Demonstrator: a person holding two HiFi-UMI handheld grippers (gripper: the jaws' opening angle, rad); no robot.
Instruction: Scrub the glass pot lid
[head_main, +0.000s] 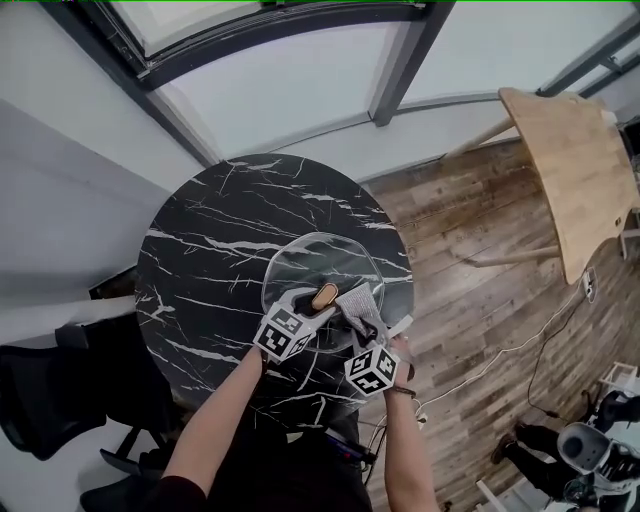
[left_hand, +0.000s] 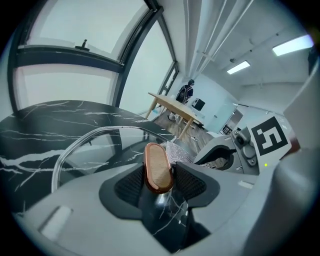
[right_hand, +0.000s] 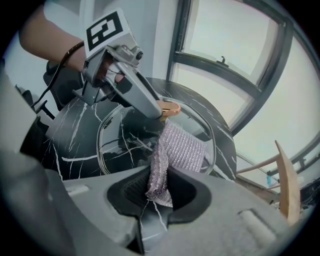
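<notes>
Where the head view looks down, a round table (head_main: 220, 220) of black stone with white veins fills the middle. Pale sills and a dark curved window frame (head_main: 300, 30) run across 12 o'clock. Plank floor (head_main: 470, 290) in grey-brown wood spreads from 2 to 5 o'clock, with a thin cable (head_main: 520, 345) trailing over it. A light wooden table (head_main: 575, 170) on slanted legs stands at 2 o'clock, well apart from the stone top. A black chair (head_main: 50, 390) sits at 8 o'clock, near the stone top's edge.

The glass lid (head_main: 320, 262) lies on the stone a little toward 3 o'clock of the top's centre, and the veins show through it. Its copper-rimmed wooden knob (head_main: 324, 296) shows toward 6 o'clock of the lid's outline.

Left gripper (head_main: 320, 302): jaws apart. The knob (left_hand: 158, 167) stands between the pads, which are close on either side but not visibly squeezing it.

Right gripper (head_main: 352, 318): jaws clamped on a silvery mesh scrub cloth (right_hand: 175, 155). The cloth's free end hangs over the lid's glass, just beside the knob at its 3 o'clock.

The left gripper view gives a white room with ceiling lights (left_hand: 292, 45) at 2 o'clock. The wooden table is far off near 1 o'clock.
</notes>
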